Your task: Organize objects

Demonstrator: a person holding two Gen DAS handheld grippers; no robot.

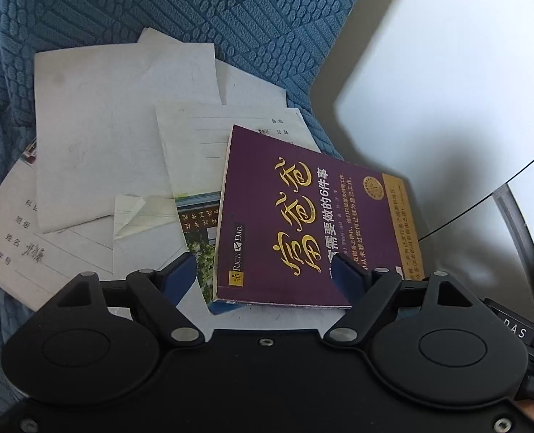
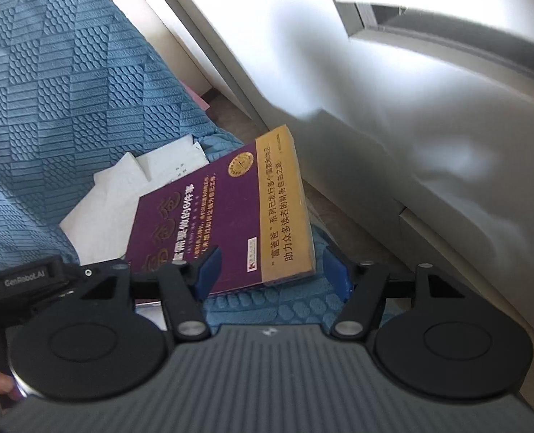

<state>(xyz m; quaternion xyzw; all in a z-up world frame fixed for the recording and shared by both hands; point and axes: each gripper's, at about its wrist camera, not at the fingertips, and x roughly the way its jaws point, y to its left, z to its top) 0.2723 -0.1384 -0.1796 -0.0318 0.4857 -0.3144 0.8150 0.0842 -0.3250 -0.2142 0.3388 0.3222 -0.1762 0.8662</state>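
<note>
The purple paperback book [image 1: 303,216] lies face up on loose papers [image 1: 97,115] spread over a blue textured cover [image 1: 194,3], its gold-banded edge toward the white furniture [image 2: 393,108]. I judge it light, fairly stiff and smooth-covered, best taken at the near edge or spine side; the sheets beneath look thin, floppy and likely to slide. The cover reads "RICH DAD", with large gold Chinese title characters and "6"; the other gripper's body reads "GenRobot.AI". The left gripper [image 1: 267,270] fingers stand apart just over the book's near edge; the right gripper [image 2: 270,270] fingers stand apart astride its near corner, neither pressing on it
</note>
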